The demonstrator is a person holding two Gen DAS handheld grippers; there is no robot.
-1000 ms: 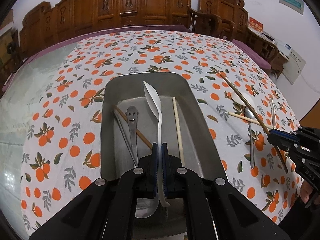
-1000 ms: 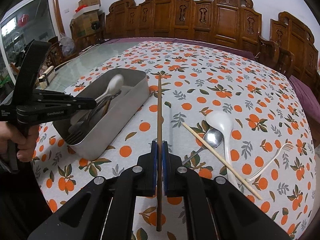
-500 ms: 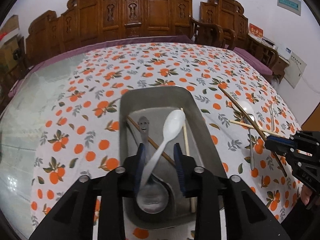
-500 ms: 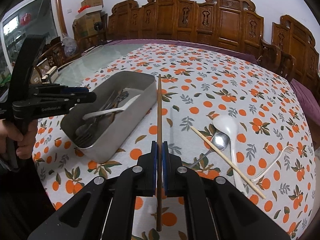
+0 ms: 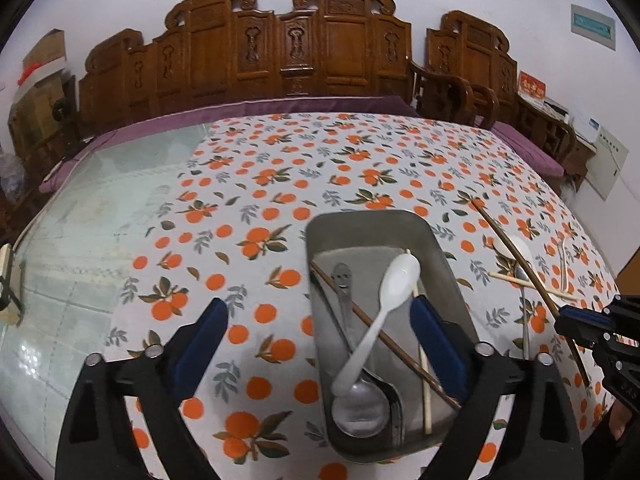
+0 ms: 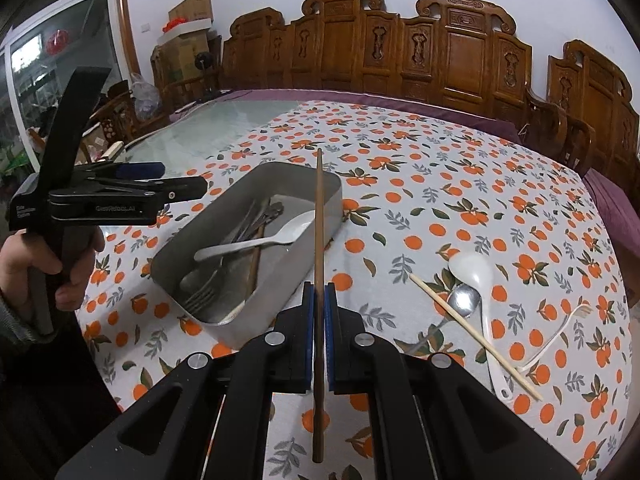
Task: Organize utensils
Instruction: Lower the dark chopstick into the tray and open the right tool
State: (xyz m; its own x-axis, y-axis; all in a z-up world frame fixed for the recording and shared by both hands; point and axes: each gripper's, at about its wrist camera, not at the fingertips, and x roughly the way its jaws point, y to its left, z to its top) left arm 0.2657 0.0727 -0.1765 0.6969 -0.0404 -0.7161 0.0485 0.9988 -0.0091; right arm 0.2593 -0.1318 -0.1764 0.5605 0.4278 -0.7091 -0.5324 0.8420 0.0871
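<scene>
On the orange-print tablecloth [image 5: 280, 184], a metal tray [image 5: 448, 264] holds a white plastic spoon [image 5: 384, 308], a metal spoon [image 5: 360, 404], a smiley-handled utensil [image 5: 343, 284], a dark chopstick [image 5: 384, 336] and a pale chopstick [image 5: 426, 392]. Left gripper [image 5: 320, 332]: jaws have just been opening and stand wide apart, one finger over the cloth, the other over the tray, nothing between the pads. Right gripper [image 6: 319, 332]: clamped on a dark brown chopstick [image 6: 319, 220], held clear of the cloth, its far end over the tray's near corner. Outside the tray, to the right on the cloth, lie a white soup spoon [image 6: 476, 276], a steel spoon [image 6: 460, 304], a light chopstick [image 6: 472, 328] and a white plastic fork [image 6: 560, 336].
</scene>
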